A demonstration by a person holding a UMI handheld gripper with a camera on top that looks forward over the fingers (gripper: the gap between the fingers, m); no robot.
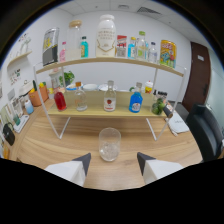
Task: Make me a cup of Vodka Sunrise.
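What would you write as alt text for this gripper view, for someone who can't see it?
An empty clear glass stands on a wooden table, just ahead of the open gripper, with gaps either side. Beyond it, a two-tier shelf holds bottles, including a red bottle, a blue bottle and a clear bottle.
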